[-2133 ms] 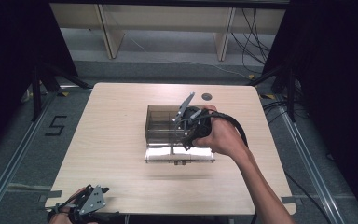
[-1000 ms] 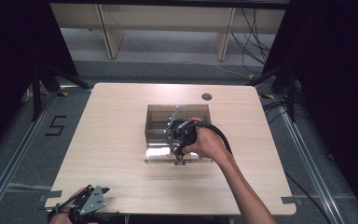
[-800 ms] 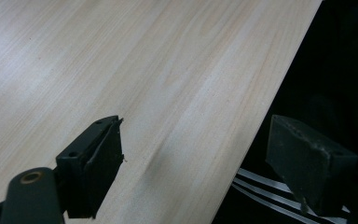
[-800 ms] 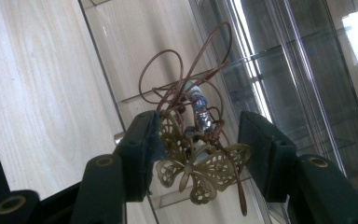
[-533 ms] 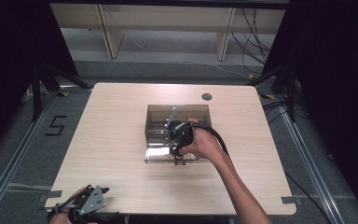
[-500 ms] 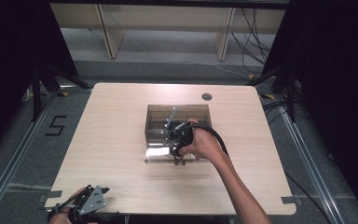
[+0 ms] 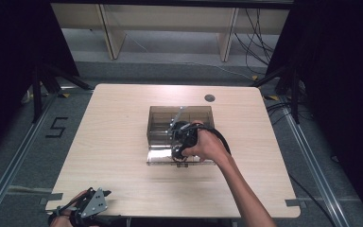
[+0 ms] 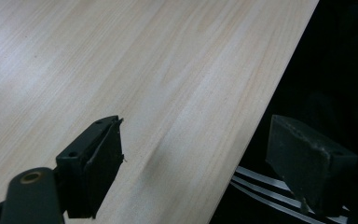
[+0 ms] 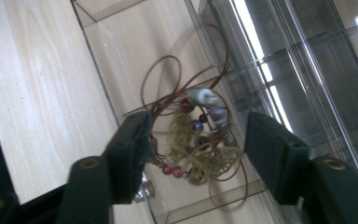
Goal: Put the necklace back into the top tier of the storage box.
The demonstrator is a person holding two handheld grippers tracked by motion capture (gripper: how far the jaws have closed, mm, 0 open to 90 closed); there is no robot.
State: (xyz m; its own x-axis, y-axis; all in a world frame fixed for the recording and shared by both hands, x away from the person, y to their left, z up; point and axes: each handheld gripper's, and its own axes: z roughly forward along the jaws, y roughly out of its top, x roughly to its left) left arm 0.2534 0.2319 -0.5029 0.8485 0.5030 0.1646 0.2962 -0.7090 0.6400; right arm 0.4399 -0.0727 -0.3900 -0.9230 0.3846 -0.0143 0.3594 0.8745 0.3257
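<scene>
Lots of bare table point(image 7: 113, 142) on every side of the clear box point(image 7: 180, 124) sitting mid-table. The left gripper point(image 8: 196, 161) hangs over the near table edge, its 2 jaws wide apart on nothing. Box walls glare, so depth is hard to read. The right gripper point(image 9: 196, 144) has its jaws spread around the beaded cord necklace point(image 9: 196, 140) lying in a box compartment; can't tell if they touch it.

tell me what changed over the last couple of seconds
The right gripper came in from the clear box's right side toward the person and now hangs with its jaws open over the beaded cord jewellery lying in a compartment. The left gripper stayed open at the table's near edge; the box did not move.
</scene>
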